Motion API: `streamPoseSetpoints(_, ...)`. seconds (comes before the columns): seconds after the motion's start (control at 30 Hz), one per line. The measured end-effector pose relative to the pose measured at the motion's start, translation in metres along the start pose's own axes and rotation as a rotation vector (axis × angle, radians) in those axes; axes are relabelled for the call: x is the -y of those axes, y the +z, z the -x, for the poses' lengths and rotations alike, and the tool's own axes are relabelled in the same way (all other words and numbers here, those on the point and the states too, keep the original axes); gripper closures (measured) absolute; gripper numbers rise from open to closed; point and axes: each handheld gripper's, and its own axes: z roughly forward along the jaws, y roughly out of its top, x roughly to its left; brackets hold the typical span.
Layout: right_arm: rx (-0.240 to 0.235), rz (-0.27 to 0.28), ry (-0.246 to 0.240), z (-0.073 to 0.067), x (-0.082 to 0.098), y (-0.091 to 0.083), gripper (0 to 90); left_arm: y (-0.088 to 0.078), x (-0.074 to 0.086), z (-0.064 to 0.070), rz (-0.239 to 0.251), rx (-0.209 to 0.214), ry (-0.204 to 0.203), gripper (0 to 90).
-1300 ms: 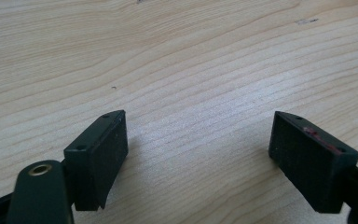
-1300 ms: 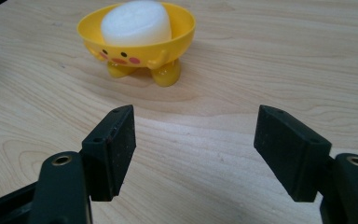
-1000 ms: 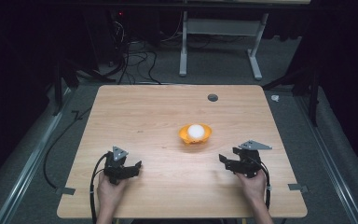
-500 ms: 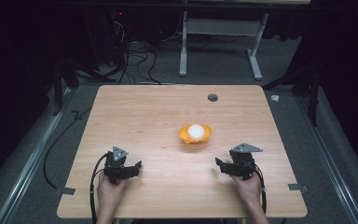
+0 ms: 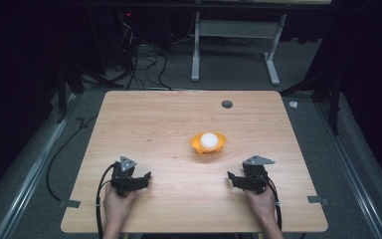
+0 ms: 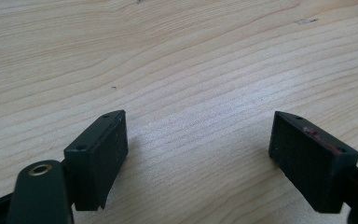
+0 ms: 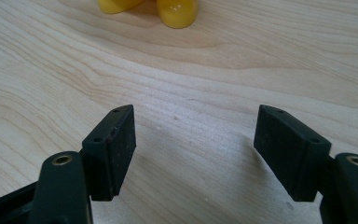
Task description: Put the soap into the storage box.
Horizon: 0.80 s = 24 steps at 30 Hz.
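**Figure: Both grippers at rest near the table's front edge, the bowl ahead of them**

The orange bowl (image 5: 208, 144), taken here as the landmark, sits on the wooden table (image 5: 169, 114) slightly right of centre, with a white ball (image 5: 209, 140) resting inside it. The bowl is round in plan and so offers no long axis to line up with; its rim can be approached alike from any side.

The right gripper (image 5: 234, 178) lies nearer the person than the bowl and a little to its right, near but not touching it. Its jaws stand spread wide with only bare wood between them, and they point toward the person's left and slightly forward. In the right gripper view the bowl's yellow-orange underside (image 7: 175, 11) appears at the top edge, ahead and somewhat left of the gap between the jaws (image 7: 193, 140).

The left gripper (image 5: 145, 178) lies nearer the person than the bowl and well to its left, clearly the farther of the two. Its jaws are likewise spread and hold nothing, facing toward the bowl's side of the table.

Both hands are low, close to the front edge, forearms entering from below. Judged from this layout, the right hand is better placed for the bowl: a short forward reach with a slight leftward turn would bring the rim between its jaws.
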Motion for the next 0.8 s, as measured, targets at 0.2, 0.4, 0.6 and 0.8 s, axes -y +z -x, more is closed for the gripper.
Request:
streamPoseSetpoints(0.2, 0.004, -0.009, -0.009, -0.0017, 0.0011, 0.0031, 30.0, 0.0000, 0.0000, 0.0000, 0.000, 0.000, 0.000, 20.0)
streamPoseSetpoints(0.4, 0.020, -0.009, -0.027, -0.0039, 0.0010, 0.0045, 29.5, 0.0000, 0.0000, 0.0000, 0.000, 0.000, 0.000, 20.0)
streamPoseSetpoints(0.6, 0.043, 0.003, -0.055, -0.0074, 0.0027, 0.0068, 27.7, -0.0001, 0.0001, 0.0000, 0.000, 0.000, 0.000, 20.0)
streamPoseSetpoints(0.8, 0.042, 0.002, -0.055, -0.0076, 0.0027, 0.0067, 27.5, -0.0001, 0.0001, 0.0000, -0.001, 0.000, 0.000, 20.0)
